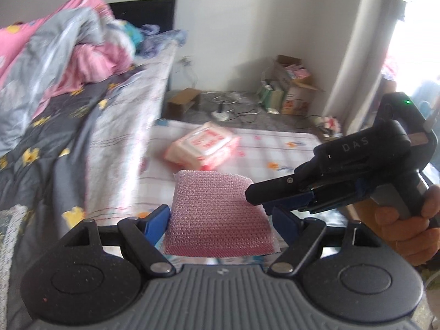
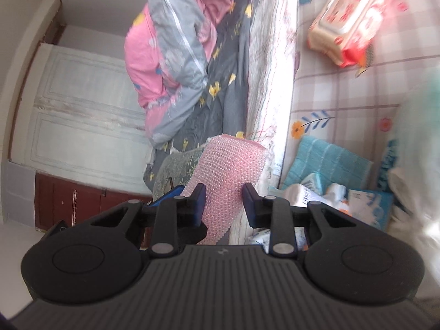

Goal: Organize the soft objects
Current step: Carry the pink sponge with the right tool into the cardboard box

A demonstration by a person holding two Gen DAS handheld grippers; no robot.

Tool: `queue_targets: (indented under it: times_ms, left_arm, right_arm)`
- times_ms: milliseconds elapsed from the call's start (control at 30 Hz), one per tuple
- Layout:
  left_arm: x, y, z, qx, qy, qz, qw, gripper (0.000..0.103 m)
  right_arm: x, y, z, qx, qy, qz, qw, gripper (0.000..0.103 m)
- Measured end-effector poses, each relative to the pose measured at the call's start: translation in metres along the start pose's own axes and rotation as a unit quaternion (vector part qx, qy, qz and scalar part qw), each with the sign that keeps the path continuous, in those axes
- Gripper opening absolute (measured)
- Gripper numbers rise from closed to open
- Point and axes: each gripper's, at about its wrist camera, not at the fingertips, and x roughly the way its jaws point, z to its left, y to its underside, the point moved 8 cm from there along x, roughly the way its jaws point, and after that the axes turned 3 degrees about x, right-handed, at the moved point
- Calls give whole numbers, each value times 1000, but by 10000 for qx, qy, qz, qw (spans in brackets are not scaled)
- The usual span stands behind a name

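A pink bubble-wrap pad (image 1: 217, 209) hangs in the air between both grippers. My left gripper (image 1: 220, 220) stands wide, its blue pads (image 1: 158, 220) pressing the pad's two side edges. My right gripper (image 1: 255, 192) comes in from the right, held by a hand (image 1: 407, 228), and pinches the pad's upper right edge. In the right wrist view the pink bubble-wrap pad (image 2: 228, 173) sits between my right gripper (image 2: 224, 203), both pads touching it. A pink-and-white pack of wipes (image 1: 203, 145) lies on the checked floral cloth (image 1: 275, 148) beyond.
A bed (image 1: 68, 126) with a grey flowered quilt and a pink-grey duvet (image 2: 165, 49) fills the left. A teal towel (image 2: 327, 162) and white packets (image 2: 308, 189) lie on the cloth. Cardboard boxes (image 1: 291, 88) and cables sit by the far wall.
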Motion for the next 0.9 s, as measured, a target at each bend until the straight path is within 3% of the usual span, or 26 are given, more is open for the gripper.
queue_targets:
  times_ms: [233, 533, 700, 900]
  left_arm:
    - [23, -10, -97, 468, 708, 12, 9964, 81]
    - [94, -10, -231, 1092, 1642, 453, 9793, 81]
    - [149, -9, -276, 1324, 1745, 721, 9731, 82]
    - [223, -3, -295, 1391, 1489, 1153, 9722, 84]
  right_arm:
    - [-108, 16, -43, 154, 185, -813, 9964, 28]
    - [-241, 22, -141, 697, 590, -1882, 9779, 28]
    - [-271, 1, -202, 1060, 893, -2078, 9683, 28]
    - [-260, -45, -272, 1247, 1267, -1995, 9636, 28]
